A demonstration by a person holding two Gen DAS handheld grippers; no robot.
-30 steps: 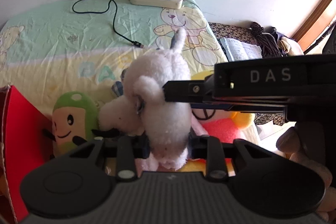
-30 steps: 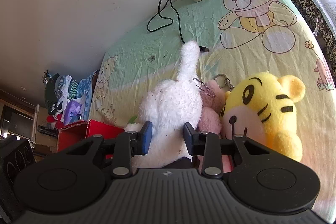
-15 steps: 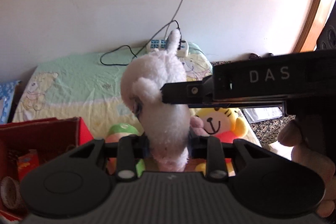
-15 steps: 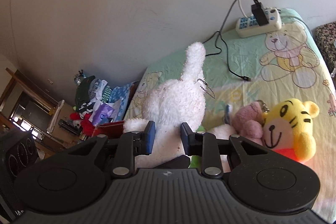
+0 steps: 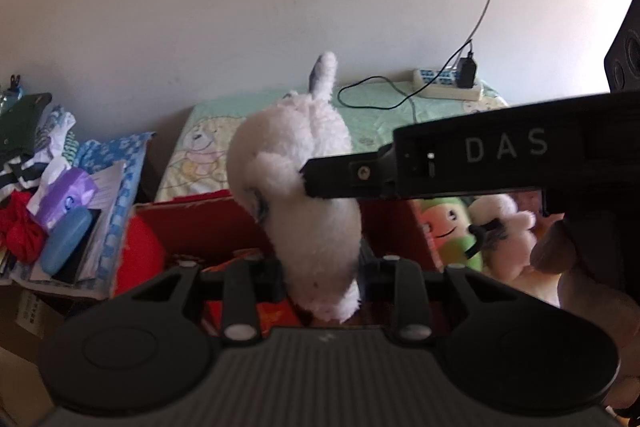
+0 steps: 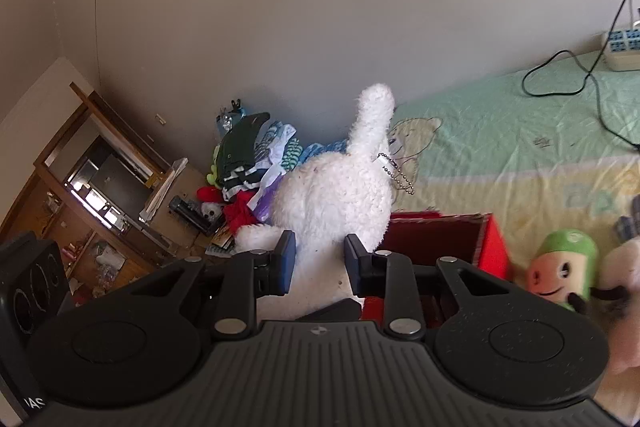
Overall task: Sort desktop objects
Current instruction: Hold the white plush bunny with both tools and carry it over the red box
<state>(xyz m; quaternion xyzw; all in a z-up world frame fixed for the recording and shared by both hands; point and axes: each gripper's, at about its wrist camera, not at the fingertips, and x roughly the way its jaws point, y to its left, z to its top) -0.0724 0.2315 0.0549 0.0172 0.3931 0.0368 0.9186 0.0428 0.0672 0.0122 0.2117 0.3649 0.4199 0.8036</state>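
A white plush toy (image 5: pixel 308 195) with a raised tail and a bead chain hangs in the air, held by both grippers. My left gripper (image 5: pixel 320 279) is shut on its lower end. My right gripper (image 6: pixel 318 263) is shut on its body (image 6: pixel 336 195); the right gripper's black side (image 5: pixel 480 163) crosses the left wrist view. An open red box (image 5: pixel 200 223) with some items inside lies below the toy; it also shows in the right wrist view (image 6: pixel 440 235).
A green plush (image 5: pixel 448 227) and a small white plush (image 5: pixel 504 223) lie on the bear-print sheet (image 6: pixel 500 147) right of the box. A power strip (image 5: pixel 444 83) with a black cable sits by the wall. A pile of clothes and papers (image 5: pixel 52 179) lies left.
Both grippers have lifted the white plush off the sheet and carried it left, from above the other plush toys to above the red box.
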